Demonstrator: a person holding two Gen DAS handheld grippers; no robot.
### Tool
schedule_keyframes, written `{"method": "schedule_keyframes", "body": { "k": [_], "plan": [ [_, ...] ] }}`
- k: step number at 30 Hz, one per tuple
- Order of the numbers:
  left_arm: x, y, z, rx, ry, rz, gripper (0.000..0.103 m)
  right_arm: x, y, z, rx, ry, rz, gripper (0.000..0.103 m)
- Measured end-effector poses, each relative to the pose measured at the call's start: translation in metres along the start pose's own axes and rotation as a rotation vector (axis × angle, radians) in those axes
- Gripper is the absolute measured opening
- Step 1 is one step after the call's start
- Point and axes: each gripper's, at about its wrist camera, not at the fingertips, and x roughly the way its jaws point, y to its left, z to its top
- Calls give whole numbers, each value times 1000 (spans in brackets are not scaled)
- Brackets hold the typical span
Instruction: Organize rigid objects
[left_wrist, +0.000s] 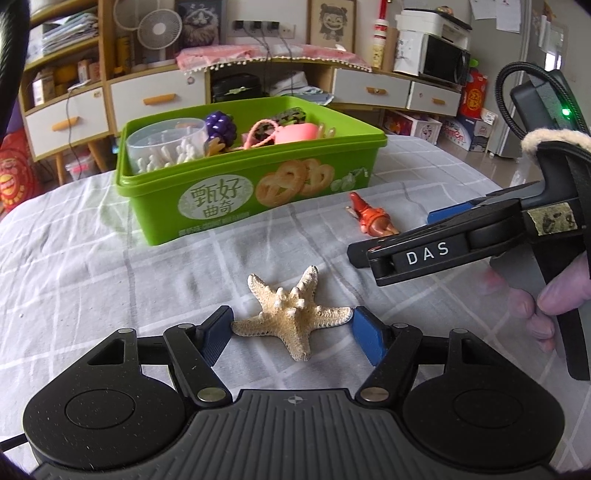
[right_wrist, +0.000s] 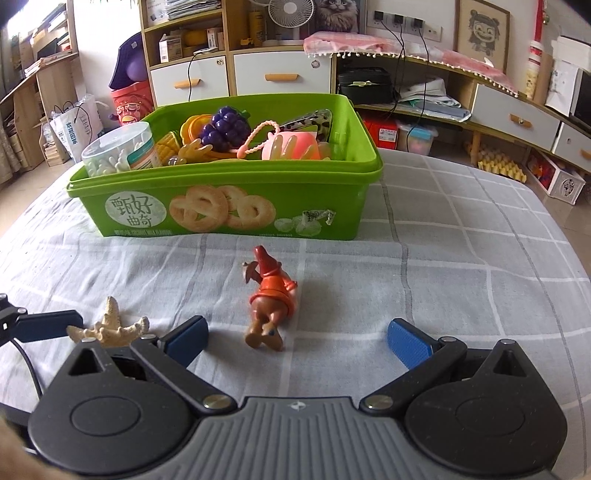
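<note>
Left hand-held gripper (left_wrist: 291, 332) pinching starfish (left_wrist: 291, 317) by two arm tips (pads touching). Right hand-held gripper (right_wrist: 297, 341) gaping wide, empty, figurine (right_wrist: 271, 302) lying at twelve o'clock between pads.

Lived-in home room, checked bedsheet (right_wrist: 461, 236), drawer cabinets (right_wrist: 282, 77), desk fan (left_wrist: 157, 29), framed pictures (right_wrist: 482, 27)
</note>
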Motion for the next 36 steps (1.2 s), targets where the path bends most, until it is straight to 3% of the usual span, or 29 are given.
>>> {"method": "schedule_keyframes", "body": {
  "k": [4, 15, 25, 36],
  "plan": [
    [1, 5, 2, -21, 9, 10, 73, -2, 5, 3, -9, -6, 10, 61],
    [-2, 13, 8, -88, 21, 25, 73, -9, 12, 11, -17, 10, 78, 1],
    [-5, 20, 21, -133, 16, 39, 73, -12, 9, 21, 82, 85, 135, 0],
    [-16, 30, 37, -175, -21, 39, 73, -27, 4, 37, 179, 92, 194, 0]
  ]
}}
